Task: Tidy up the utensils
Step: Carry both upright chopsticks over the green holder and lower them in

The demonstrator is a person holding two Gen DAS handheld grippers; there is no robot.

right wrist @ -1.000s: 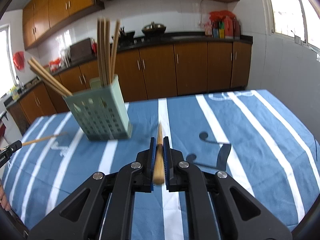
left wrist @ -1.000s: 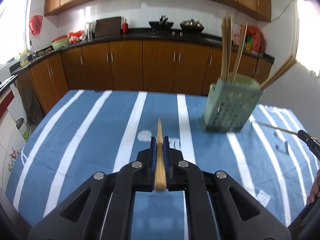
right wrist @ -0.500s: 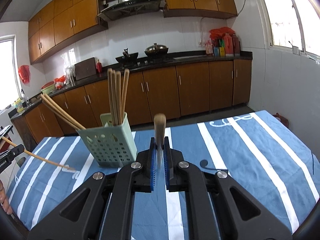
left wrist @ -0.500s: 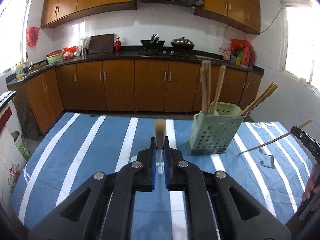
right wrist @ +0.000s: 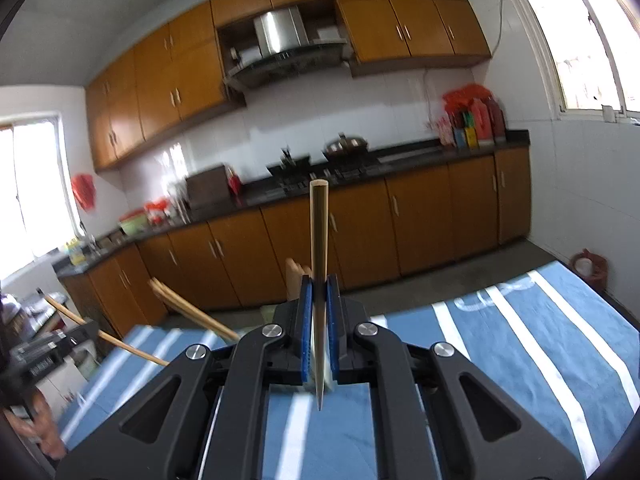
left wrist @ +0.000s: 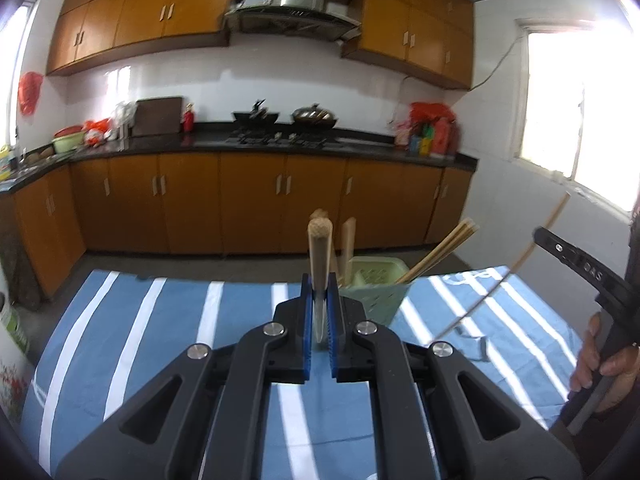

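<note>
Table [left wrist: 168,344] in foreground under striped cloth [left wrist: 240,308]; utensil holder [left wrist: 376,292] stands on cloth, toward table's far edge. Several chopsticks [left wrist: 440,250] in holder, some upright, some leaning out right. Left gripper [left wrist: 320,320] above table, just before holder, one chopstick [left wrist: 319,252] between its pads, end up. Right gripper [right wrist: 319,328] to its right, also above table, another chopstick [right wrist: 319,240] clamped upright. Base cabinets [left wrist: 248,204] behind table along far wall, counter [left wrist: 200,146] on top, stove [left wrist: 276,138] with pans mid-counter, hood [left wrist: 292,4] above it, wall cabinets [left wrist: 132,16] either side

Raised well above the striped tablecloth [left wrist: 160,340], both chopsticks [left wrist: 319,264] [right wrist: 319,272] now tipped upright, the holder [left wrist: 376,292] low behind.
</note>
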